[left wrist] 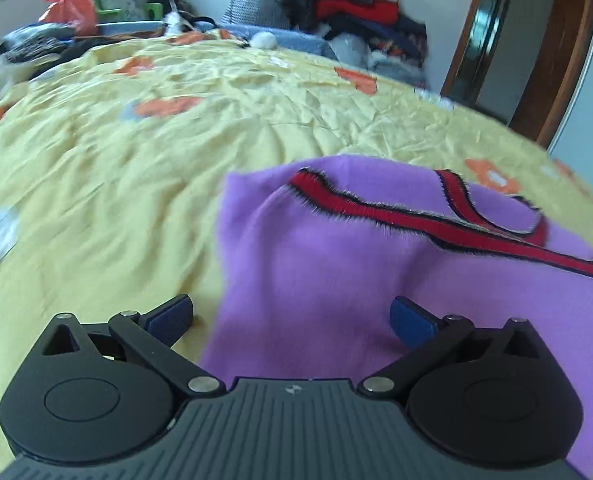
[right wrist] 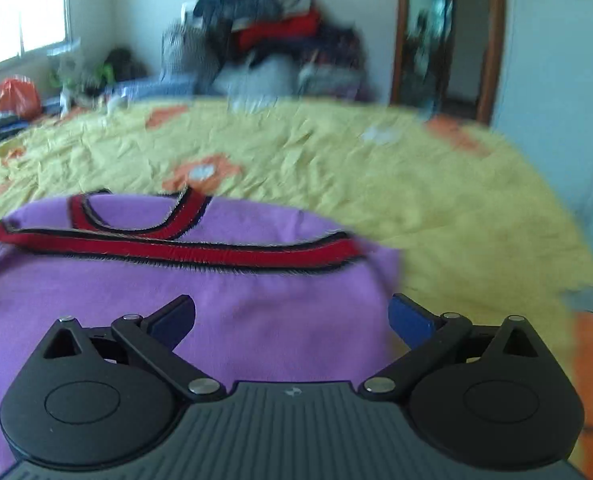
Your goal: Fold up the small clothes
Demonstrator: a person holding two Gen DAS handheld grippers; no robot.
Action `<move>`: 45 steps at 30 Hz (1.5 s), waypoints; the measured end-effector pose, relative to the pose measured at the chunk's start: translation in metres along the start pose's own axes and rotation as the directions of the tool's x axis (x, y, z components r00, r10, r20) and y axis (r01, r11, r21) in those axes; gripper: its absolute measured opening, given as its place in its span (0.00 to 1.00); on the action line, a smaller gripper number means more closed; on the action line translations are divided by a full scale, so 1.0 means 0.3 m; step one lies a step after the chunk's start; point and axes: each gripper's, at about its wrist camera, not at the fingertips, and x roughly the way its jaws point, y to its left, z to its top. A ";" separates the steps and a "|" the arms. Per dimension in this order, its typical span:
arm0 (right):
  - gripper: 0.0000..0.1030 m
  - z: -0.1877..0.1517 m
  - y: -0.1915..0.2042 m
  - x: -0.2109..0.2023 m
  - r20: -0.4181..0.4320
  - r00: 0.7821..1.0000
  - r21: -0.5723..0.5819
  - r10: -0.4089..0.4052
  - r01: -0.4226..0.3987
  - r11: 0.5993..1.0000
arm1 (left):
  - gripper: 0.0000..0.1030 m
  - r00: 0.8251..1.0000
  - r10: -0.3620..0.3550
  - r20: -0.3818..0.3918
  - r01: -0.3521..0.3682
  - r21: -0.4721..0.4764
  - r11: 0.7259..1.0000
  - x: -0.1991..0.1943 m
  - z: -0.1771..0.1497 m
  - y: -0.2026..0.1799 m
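A small purple knit top with red and black trim lies on a yellow bedspread. My left gripper is open and empty, hovering over the garment's left edge. In the right wrist view the same purple top fills the lower left, its trim running across. My right gripper is open and empty over the garment's right edge, its right finger above the bedspread.
A heap of clothes and bags stands at the far wall beyond the bed. An orange bag and more clutter lie at the far left. A wooden door frame is at the right.
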 end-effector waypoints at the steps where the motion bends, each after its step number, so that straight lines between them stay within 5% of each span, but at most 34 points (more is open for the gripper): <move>1: 1.00 -0.044 -0.012 -0.038 -0.006 1.000 -0.009 0.023 -0.023 1.000 | 1.00 1.000 -0.025 0.002 0.025 0.008 1.000 -0.033 -0.030 0.014; 3: 1.00 -0.099 -0.015 -0.079 -0.023 0.991 -0.028 0.128 -0.129 0.991 | 1.00 0.996 -0.083 0.023 0.082 0.060 0.995 -0.084 -0.079 0.013; 7: 1.00 -0.054 0.086 -0.051 0.029 0.996 -0.107 0.090 -0.086 0.991 | 1.00 0.991 -0.129 0.037 0.116 0.252 0.961 -0.073 -0.072 -0.141; 10: 1.00 0.046 0.132 0.053 0.023 0.993 -0.082 0.118 -0.116 0.990 | 1.00 0.996 -0.069 0.061 0.047 0.318 0.947 0.021 -0.007 -0.249; 13: 1.00 0.147 0.154 0.233 -0.088 0.995 -0.088 0.039 -0.047 0.995 | 1.00 1.000 0.016 0.011 -0.019 0.294 0.956 0.164 0.068 -0.266; 15: 1.00 0.143 0.132 0.333 -0.152 0.988 -0.146 -0.033 0.010 0.989 | 1.00 1.000 0.025 -0.014 -0.022 0.194 0.981 0.218 0.115 -0.204; 17: 1.00 0.150 0.022 0.353 -0.168 0.984 0.011 0.066 -0.065 0.998 | 1.00 0.998 0.062 -0.018 -0.059 0.150 0.987 0.235 0.149 -0.144; 19: 1.00 0.162 0.001 0.281 -0.162 0.984 -0.046 -0.076 0.069 0.997 | 1.00 0.997 0.050 -0.055 -0.042 0.138 0.989 0.193 0.162 -0.116; 21: 1.00 0.125 -0.019 0.128 -0.044 0.993 -0.105 -0.113 0.108 0.989 | 1.00 0.997 0.067 -0.036 -0.060 0.161 0.985 0.101 0.136 -0.080; 24: 1.00 0.009 -0.115 -0.067 -0.023 0.999 -0.083 -0.045 0.043 0.996 | 1.00 0.997 -0.073 -0.039 0.077 0.116 0.990 -0.058 0.070 0.030; 26: 1.00 -0.084 -0.225 -0.158 -0.063 0.986 0.043 0.153 -0.151 0.988 | 1.00 0.983 -0.164 -0.081 0.170 0.082 0.982 -0.131 0.017 0.103; 28: 1.00 -0.145 -0.332 -0.189 -0.096 0.944 0.252 0.314 -0.282 0.926 | 1.00 0.965 -0.228 -0.131 0.236 0.043 0.971 -0.163 -0.030 0.161; 30: 1.00 -0.196 -0.416 -0.191 -0.080 0.895 0.408 0.438 -0.372 0.834 | 1.00 0.926 -0.327 -0.187 0.327 -0.034 0.944 -0.155 -0.065 0.207; 33: 1.00 -0.259 -0.499 -0.135 -0.007 0.818 0.607 0.575 -0.453 0.652 | 1.00 0.901 -0.395 -0.179 0.381 -0.109 0.918 -0.150 -0.084 0.243; 34: 1.00 -0.268 -0.504 -0.134 0.021 0.810 0.623 0.586 -0.469 0.626 | 1.00 0.882 -0.434 -0.182 0.411 -0.153 0.899 -0.139 -0.077 0.254; 36: 1.00 -0.256 -0.481 -0.131 0.008 0.800 0.617 0.599 -0.476 0.627 | 1.00 0.815 -0.546 -0.195 0.484 -0.289 0.826 -0.104 -0.068 0.274; 39: 1.00 -0.248 -0.454 -0.091 0.049 0.746 0.657 0.664 -0.525 0.541 | 1.00 0.712 -0.665 -0.227 0.545 -0.418 0.726 -0.046 -0.075 0.262; 41: 0.99 -0.236 -0.417 -0.065 0.055 0.722 0.669 0.689 -0.539 0.511 | 1.00 0.689 -0.698 -0.196 0.562 -0.464 0.684 -0.023 -0.080 0.267; 43: 0.94 -0.219 -0.364 -0.067 0.012 0.761 0.628 0.648 -0.511 0.588 | 1.00 0.678 -0.716 -0.166 0.564 -0.508 0.651 -0.003 -0.077 0.278; 44: 0.78 -0.212 -0.341 -0.063 0.002 0.778 0.612 0.628 -0.498 0.614 | 1.00 0.673 -0.719 -0.173 0.557 -0.521 0.647 0.006 -0.069 0.278; 45: 0.42 -0.213 -0.327 -0.050 -0.003 0.789 0.615 0.615 -0.483 0.623 | 1.00 0.671 -0.720 -0.180 0.550 -0.530 0.645 0.012 -0.063 0.275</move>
